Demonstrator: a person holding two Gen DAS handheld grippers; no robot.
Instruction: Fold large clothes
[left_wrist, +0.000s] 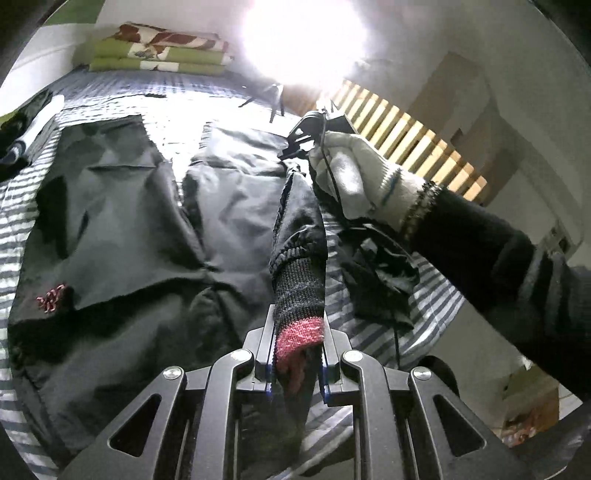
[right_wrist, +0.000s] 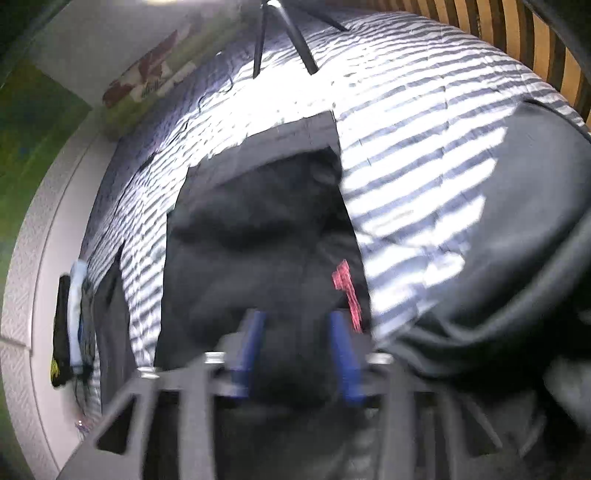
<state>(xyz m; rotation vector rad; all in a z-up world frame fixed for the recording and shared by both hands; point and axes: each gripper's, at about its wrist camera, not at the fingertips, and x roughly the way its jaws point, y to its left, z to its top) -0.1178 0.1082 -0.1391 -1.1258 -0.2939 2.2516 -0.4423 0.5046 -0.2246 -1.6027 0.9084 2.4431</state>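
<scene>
A blown-out white glare (left_wrist: 303, 37) floods the top of the left wrist view and washes out the striped bedsheet (left_wrist: 207, 107) below it, while the right wrist view is motion-blurred, with fisheye-bent edges.

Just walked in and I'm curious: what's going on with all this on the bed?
A person is folding a black jacket spread on a striped bedspread. The left gripper is shut on its red-edged knit cuff. The gloved right hand works the right gripper, whose fingers look open over the fabric.
</scene>
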